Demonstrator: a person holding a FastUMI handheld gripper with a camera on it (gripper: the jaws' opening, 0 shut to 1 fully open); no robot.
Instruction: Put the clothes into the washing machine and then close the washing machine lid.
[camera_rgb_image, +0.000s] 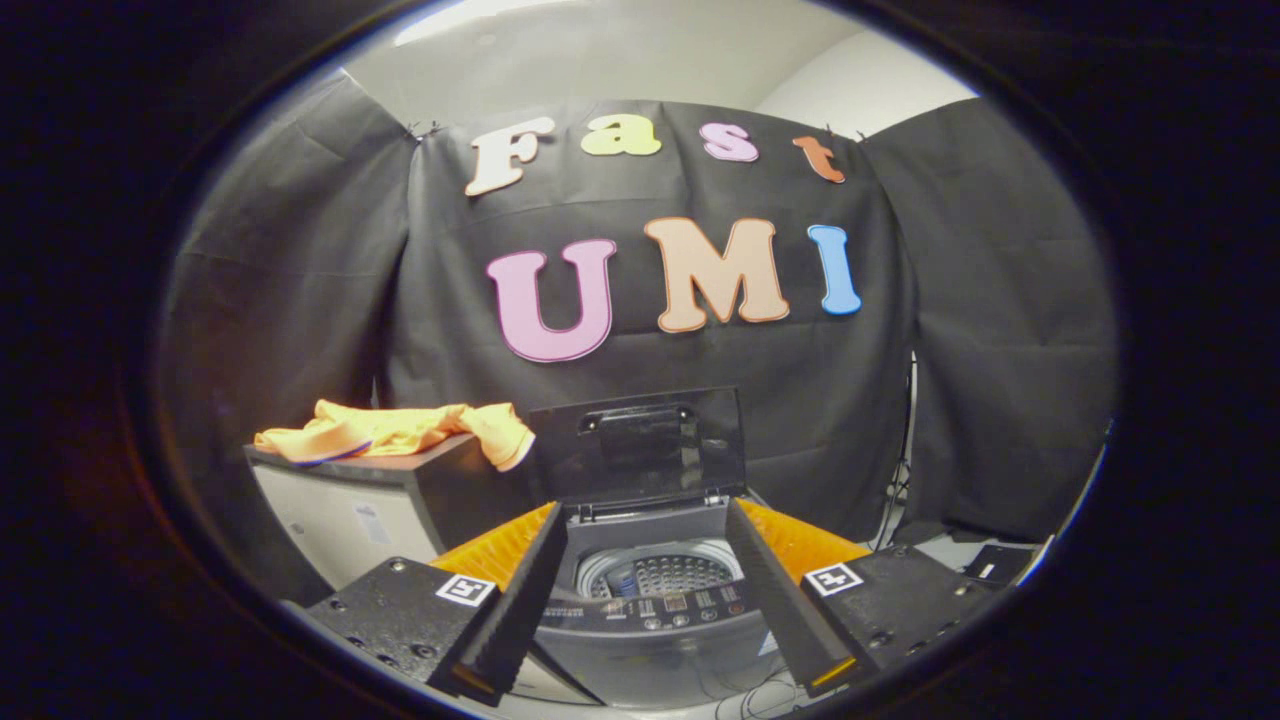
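The gripper (650, 530) has its two fingers spread wide apart with nothing between the pads; the jaws are released and grasp nothing. Seen through the gap between the fingers, just ahead and lower, is the washing machine (650, 625), a small top-loader with a dark grey body. Its round drum opening (660, 575) lies squarely between the fingertips, with perforated metal visible inside, and a strip of buttons runs along the near rim below the opening. The lid (640, 445) stands raised and nearly upright at the far edge of the opening, hinged along the back, its inner face turned toward the fingers. The mouth of the drum is uncovered, so the way down into it from between the fingers is open.

Beyond the left finger, and well apart from it, a box-like stand (370, 500) with a dark top sits beside the machine, its top edge higher than the machine's rim. On that top lies the orange garment (400, 430), crumpled and flattened, its long axis running left to right across the stand; its right end droops over the stand's corner toward the lid. A dark trim shows at its left end.

Beyond the right finger, cables (750, 695) trail on the floor near the machine's base.
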